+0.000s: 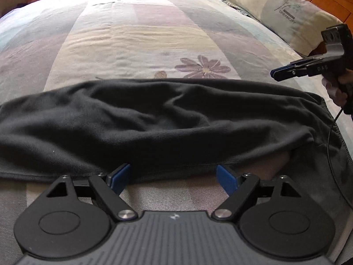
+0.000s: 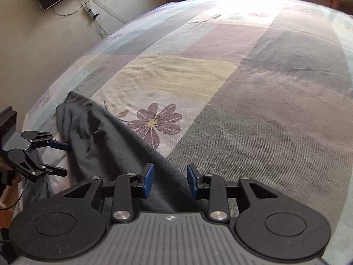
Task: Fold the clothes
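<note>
Hovering wide open, the left gripper [image 1: 172, 180] is sitting right at the near hem of the dark garment [image 1: 154, 119], which is lying crumpled along the bed's [image 1: 136, 35] near edge. The right gripper [image 2: 169, 181] is gaping over the garment's right end, holding nothing. A pillow [image 1: 280, 11] is sitting at the far right corner.

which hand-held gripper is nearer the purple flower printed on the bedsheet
Right. The right hand-held gripper hangs open above the dark grey garment at the end beside the purple printed flower. The left hand-held gripper sits open at the garment's near hem, the whole garment between.
</note>
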### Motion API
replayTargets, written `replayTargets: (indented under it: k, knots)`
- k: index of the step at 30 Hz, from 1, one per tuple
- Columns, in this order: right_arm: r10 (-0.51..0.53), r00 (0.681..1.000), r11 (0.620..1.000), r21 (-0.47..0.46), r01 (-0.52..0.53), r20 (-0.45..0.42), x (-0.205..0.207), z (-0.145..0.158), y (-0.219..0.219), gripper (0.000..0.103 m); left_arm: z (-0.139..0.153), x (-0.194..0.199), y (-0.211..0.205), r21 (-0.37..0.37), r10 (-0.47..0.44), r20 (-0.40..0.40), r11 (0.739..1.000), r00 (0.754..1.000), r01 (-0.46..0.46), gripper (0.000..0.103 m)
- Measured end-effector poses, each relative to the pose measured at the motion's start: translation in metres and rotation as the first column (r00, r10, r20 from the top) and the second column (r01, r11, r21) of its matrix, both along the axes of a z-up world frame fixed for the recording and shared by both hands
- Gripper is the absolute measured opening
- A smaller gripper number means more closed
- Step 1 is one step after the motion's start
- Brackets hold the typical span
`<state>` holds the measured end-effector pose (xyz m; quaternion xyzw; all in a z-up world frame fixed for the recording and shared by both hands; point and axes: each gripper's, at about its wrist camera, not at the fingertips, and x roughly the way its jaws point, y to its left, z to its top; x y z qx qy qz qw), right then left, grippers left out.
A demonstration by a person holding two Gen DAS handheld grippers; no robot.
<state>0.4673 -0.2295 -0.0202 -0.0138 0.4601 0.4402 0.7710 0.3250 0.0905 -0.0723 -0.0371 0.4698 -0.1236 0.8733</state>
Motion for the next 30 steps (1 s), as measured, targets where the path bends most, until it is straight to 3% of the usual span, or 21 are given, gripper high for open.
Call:
replayTargets:
  k: [3,6,12,16,19,21,23,25,27,30]
  knots:
    - [0.090,0.991,0.995,0.040,-0.087,-0.099,0.026,-0.019,0.015,0.038,-0.001,-0.004,-0.001,-0.006,0.021,0.019,1.000,1.000,-0.020,0.095]
    - [0.213,0.945,0.974,0.126,-0.187,-0.248,0.044,-0.043,0.038,0.039,-0.003,-0.008,-0.003,-0.012,0.041,0.038,0.999,0.998,-0.041,0.096]
    - [0.354,0.872,0.930,0.226,-0.290,-0.337,0.071,-0.058,0.104,0.038,-0.005,-0.016,-0.005,-0.026,0.083,0.076,0.996,0.994,-0.081,0.102]
    - [0.391,0.845,0.915,0.257,-0.312,-0.364,0.075,-0.062,0.126,0.037,-0.007,-0.021,-0.006,-0.036,0.104,0.098,0.994,0.990,-0.101,0.102]
    - [0.380,0.842,0.921,0.240,-0.306,-0.383,0.074,-0.064,0.115,0.032,-0.008,-0.023,-0.002,-0.066,0.106,0.110,0.993,0.988,-0.099,0.102]
    - [0.365,0.841,0.928,0.228,-0.294,-0.399,0.075,-0.066,0.105,0.019,-0.008,-0.024,0.001,-0.084,0.112,0.119,0.991,0.987,-0.102,0.102]
    - [0.349,0.841,0.935,0.216,-0.282,-0.414,0.075,-0.069,0.096,0.012,-0.009,-0.026,0.003,-0.096,0.117,0.125,0.990,0.985,-0.105,0.102]
    - [0.355,0.846,0.931,0.228,-0.283,-0.398,0.075,-0.069,0.107,0.011,-0.008,-0.027,0.002,-0.098,0.120,0.122,0.989,0.985,-0.108,0.102]
    - [0.353,0.862,0.932,0.221,-0.288,-0.364,0.072,-0.067,0.123,0.002,-0.008,-0.028,0.002,-0.098,0.120,0.119,0.989,0.986,-0.109,0.102]
    - [0.363,0.900,0.930,0.153,-0.334,-0.240,0.059,-0.052,0.133,0.003,-0.007,-0.029,0.004,-0.109,0.123,0.113,0.988,0.986,-0.111,0.102]
